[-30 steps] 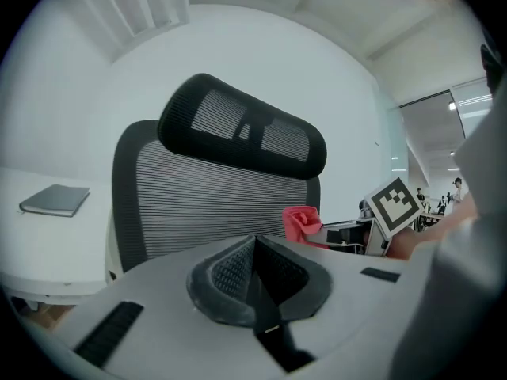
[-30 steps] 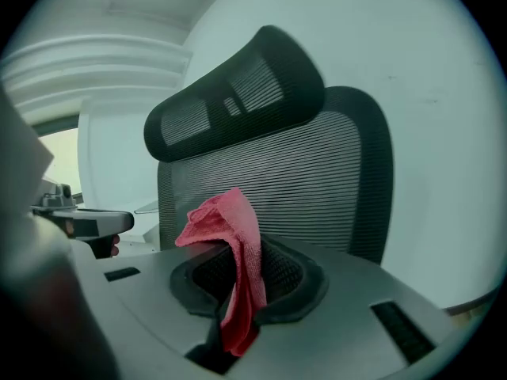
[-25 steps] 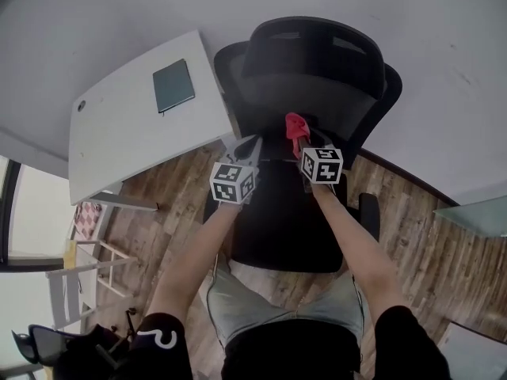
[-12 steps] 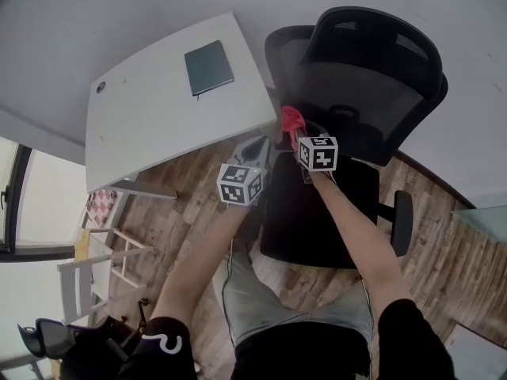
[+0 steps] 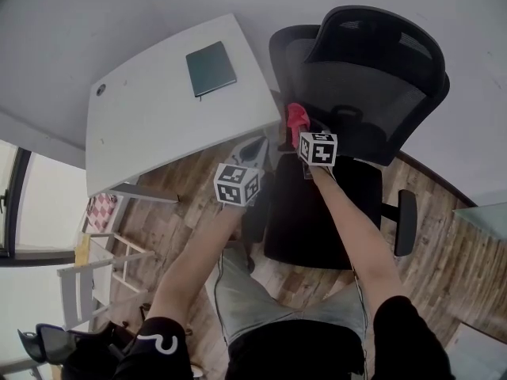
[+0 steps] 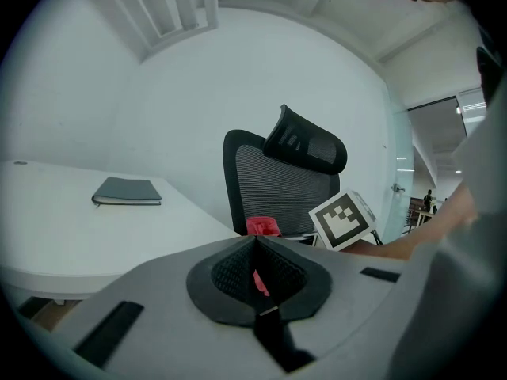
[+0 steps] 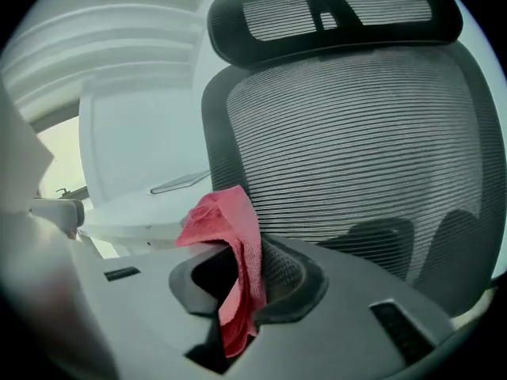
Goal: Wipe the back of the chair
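Observation:
A black office chair with a mesh back (image 5: 360, 93) (image 7: 372, 149) (image 6: 277, 188) and a headrest (image 5: 372, 34) stands beside the desk. My right gripper (image 5: 301, 137) (image 7: 242, 291) is shut on a red cloth (image 5: 296, 119) (image 7: 230, 236) (image 6: 262, 227) and holds it just before the lower left of the mesh back; touching cannot be told. My left gripper (image 5: 255, 150) (image 6: 255, 267) is shut with nothing in it, hanging left of the chair near the desk corner.
A white desk (image 5: 150, 125) (image 6: 71, 228) with a dark notebook (image 5: 211, 68) (image 6: 127, 191) stands left of the chair. The chair seat (image 5: 317, 220) and an armrest (image 5: 406, 222) lie below. A white wall is behind; the floor (image 5: 432, 244) is wooden.
The view swung so the chair sits further right. The right gripper with the cloth stayed low at the back's left side; the left gripper drifted left, away from the chair.

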Tool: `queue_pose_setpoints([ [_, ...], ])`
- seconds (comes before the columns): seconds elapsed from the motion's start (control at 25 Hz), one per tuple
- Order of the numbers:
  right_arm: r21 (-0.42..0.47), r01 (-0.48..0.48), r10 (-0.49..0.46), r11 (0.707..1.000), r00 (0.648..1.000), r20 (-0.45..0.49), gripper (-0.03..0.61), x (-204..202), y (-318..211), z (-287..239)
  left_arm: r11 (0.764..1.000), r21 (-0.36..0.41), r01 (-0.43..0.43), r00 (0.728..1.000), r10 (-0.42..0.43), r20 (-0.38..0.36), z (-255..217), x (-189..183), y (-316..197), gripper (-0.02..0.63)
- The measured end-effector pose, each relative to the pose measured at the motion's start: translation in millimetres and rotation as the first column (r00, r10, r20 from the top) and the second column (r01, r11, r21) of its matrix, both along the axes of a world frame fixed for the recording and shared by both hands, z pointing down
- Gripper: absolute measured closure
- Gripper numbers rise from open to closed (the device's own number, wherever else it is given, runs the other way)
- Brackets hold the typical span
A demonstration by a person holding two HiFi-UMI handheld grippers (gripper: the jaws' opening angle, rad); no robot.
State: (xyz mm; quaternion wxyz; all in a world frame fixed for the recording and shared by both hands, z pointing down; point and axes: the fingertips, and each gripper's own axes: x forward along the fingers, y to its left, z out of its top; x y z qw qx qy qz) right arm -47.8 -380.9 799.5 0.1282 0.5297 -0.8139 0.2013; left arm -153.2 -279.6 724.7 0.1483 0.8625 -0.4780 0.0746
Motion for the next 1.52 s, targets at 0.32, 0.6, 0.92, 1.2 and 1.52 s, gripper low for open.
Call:
queue_pose_setpoints([
  [0.32, -0.004, -0.056, 0.056, 0.998, 0.998, -0.014, 0.506, 63.9, 0.6, -0.7, 1.0, -0.001, -0.011, 1.0, 0.011, 0.014, -0.6, 40.2, 10.5, 0.588],
  [0.6, -0.006, -0.088, 0.088, 0.996, 0.996, -0.027, 0.506, 132.8, 5.2, 1.1, 1.0, 0.004, -0.008, 0.999, 0.008, 0.035, -5.4, 85.3, 20.0, 0.588],
  [0.92, 0.009, -0.092, 0.092, 0.996, 0.995, -0.039, 0.506, 196.2, 10.1, -0.2, 1.0, 0.011, 0.0, 0.999, -0.001, 0.053, -6.2, 141.7, 30.6, 0.588],
  [1.2, 0.011, -0.102, 0.103, 0.995, 0.994, -0.049, 0.505, 247.4, 15.4, -2.1, 1.0, 0.014, -0.002, 0.997, 0.001, 0.072, -12.3, 184.3, 35.7, 0.588],
  [1.52, -0.005, -0.159, 0.158, 0.987, 0.985, -0.065, 0.506, 316.0, 27.3, -3.7, 1.0, 0.014, -0.012, 0.997, 0.011, 0.074, -19.6, 218.5, 37.6, 0.588],
])
